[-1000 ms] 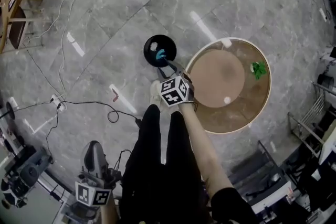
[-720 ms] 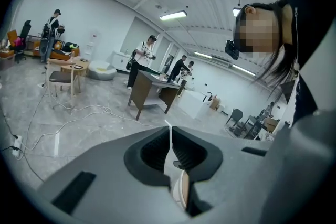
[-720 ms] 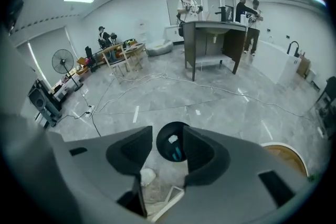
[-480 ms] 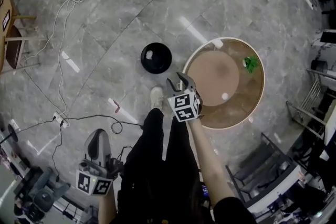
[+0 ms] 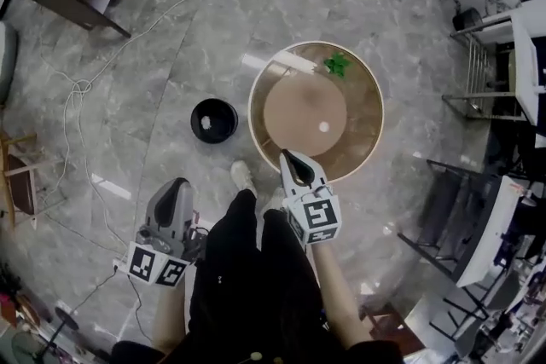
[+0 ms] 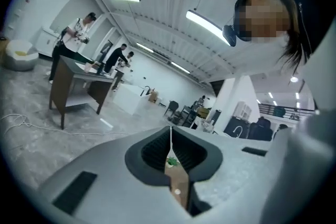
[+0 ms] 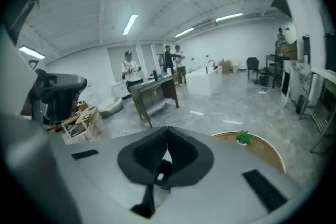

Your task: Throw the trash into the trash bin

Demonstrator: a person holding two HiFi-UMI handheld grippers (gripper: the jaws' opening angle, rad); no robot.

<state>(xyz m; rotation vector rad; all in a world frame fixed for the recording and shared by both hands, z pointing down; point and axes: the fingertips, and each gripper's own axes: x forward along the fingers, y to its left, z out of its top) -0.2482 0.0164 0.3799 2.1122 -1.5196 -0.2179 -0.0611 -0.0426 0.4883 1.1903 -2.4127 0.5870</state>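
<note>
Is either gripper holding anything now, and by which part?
Nothing is held. The left gripper and the right gripper both have their jaws together with nothing between them. A white scrap lies inside the black trash bin.

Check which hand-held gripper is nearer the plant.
Right. Right hand-held gripper is at the near edge of the plant's table; left hand-held gripper is over the floor, past the trash bin.
</note>
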